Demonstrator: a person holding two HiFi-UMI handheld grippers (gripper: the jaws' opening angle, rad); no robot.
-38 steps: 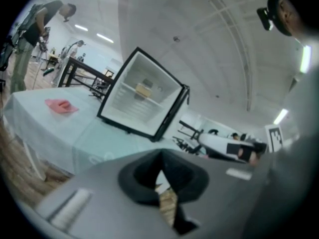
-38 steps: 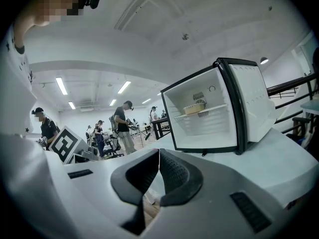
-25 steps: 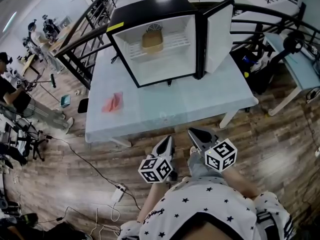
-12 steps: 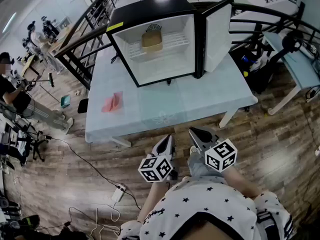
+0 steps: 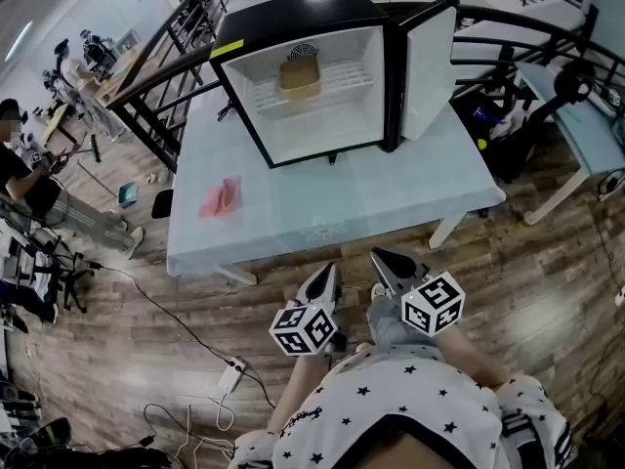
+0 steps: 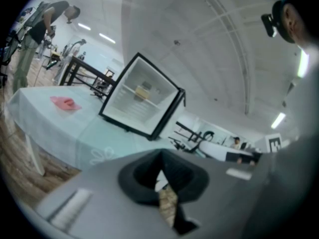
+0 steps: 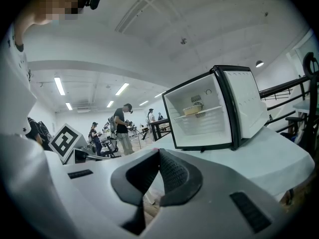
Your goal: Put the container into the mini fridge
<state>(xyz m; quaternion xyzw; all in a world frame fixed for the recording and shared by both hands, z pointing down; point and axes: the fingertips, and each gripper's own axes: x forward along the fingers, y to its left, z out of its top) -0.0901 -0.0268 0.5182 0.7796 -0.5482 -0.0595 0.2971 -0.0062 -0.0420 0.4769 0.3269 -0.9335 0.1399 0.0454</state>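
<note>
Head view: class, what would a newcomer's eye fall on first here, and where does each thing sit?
The black mini fridge stands on the pale table's far part, door swung wide open, a tan container on its wire shelf. A pink crumpled thing lies on the table's left side. Short of the table, the left hand-held gripper and the right hand-held gripper are shut and empty.

L gripper (image 5: 328,270) & R gripper (image 5: 379,256) held low, close in front of torso (image 5: 410,408), side by side, a bit apart, tips pointing fwd. Both jaw pairs closed tip to tip, nothing between them. Marker cubes (image 5: 306,329) at rear, facing up.
</note>
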